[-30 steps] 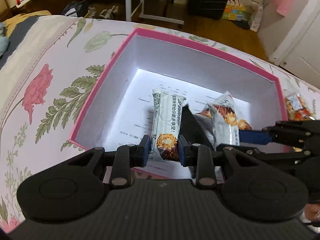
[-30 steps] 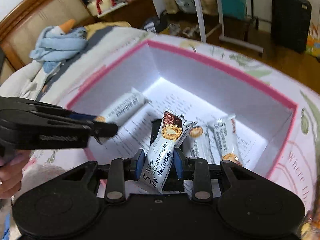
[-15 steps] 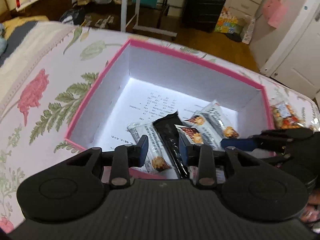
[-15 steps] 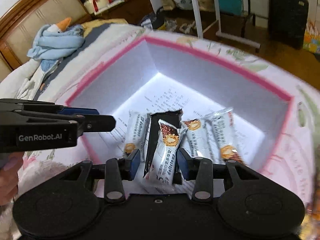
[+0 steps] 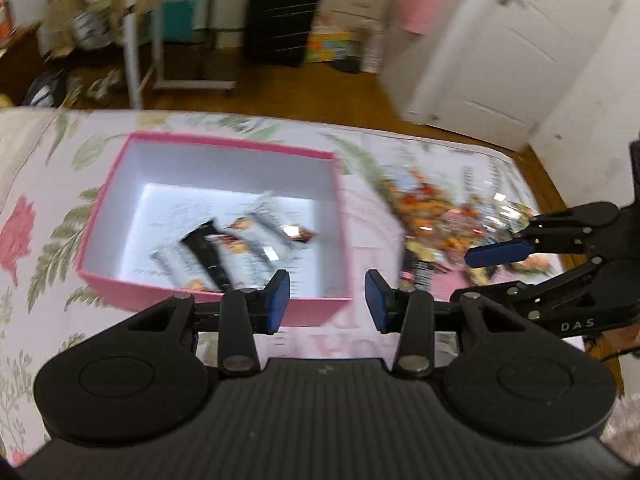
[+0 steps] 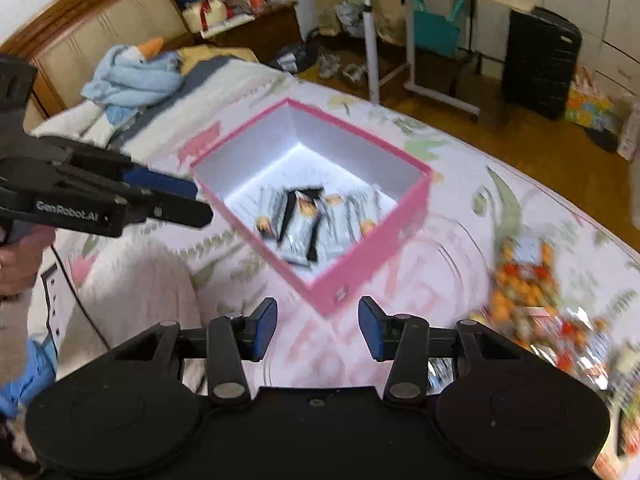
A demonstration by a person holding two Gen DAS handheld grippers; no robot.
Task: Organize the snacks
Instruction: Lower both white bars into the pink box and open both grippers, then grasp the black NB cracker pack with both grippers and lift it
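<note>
A pink box (image 5: 216,300) with a white inside sits on the flowered bed cover; it also shows in the right wrist view (image 6: 376,256). Several snack bars (image 5: 228,248) lie inside it, white and black wrappers, also seen from the right wrist (image 6: 308,224). A pile of loose snacks (image 5: 452,220) lies on the cover to the right of the box, also in the right wrist view (image 6: 532,300). My left gripper (image 5: 327,300) is open and empty, above the box's near right corner. My right gripper (image 6: 318,330) is open and empty, above the cover in front of the box's near corner.
A light blue stuffed toy (image 6: 132,76) lies near the wooden headboard (image 6: 80,40). A rolling side table (image 6: 424,32) and a black suitcase (image 6: 540,60) stand on the wooden floor beyond the bed. A white door (image 5: 492,48) is at the right.
Both grippers let go of their snack bars into the box, opened, and pulled up and back from it. The views now take in the loose snack pile to the right.
</note>
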